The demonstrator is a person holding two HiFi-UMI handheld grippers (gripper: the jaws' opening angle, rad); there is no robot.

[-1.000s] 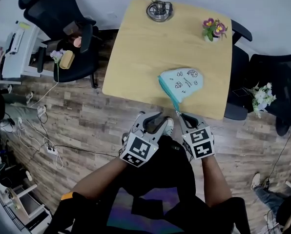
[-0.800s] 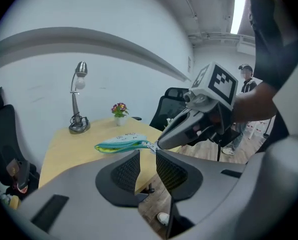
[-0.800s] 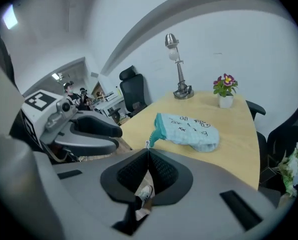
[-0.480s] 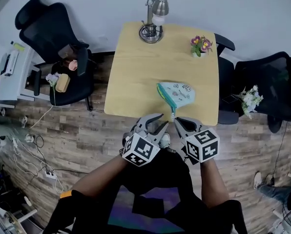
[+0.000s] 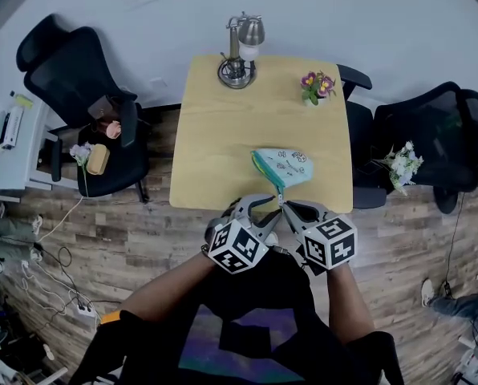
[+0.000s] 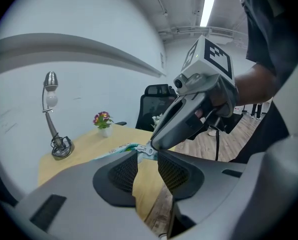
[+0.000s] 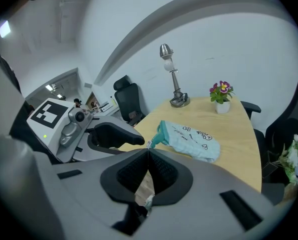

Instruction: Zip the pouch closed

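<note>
Jaws spread, the left gripper (image 5: 271, 208) hangs at the table's (image 5: 223, 135) near edge, just short of the pouch's (image 5: 285, 165) teal end. Pouch lies flat by that edge: light, limp cloth, likely to bunch unless that end is pinned. Right gripper (image 5: 287, 205) is pinching the pull (image 6: 146, 151).

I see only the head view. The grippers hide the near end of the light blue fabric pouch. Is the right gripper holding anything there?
Observer: Yes. The right gripper has its jaws together on the small metal zipper pull at the end of the light blue fabric pouch.
Operator: And the left gripper?
Observer: The left gripper is open, jaws apart, with the pull near their tips.
</note>
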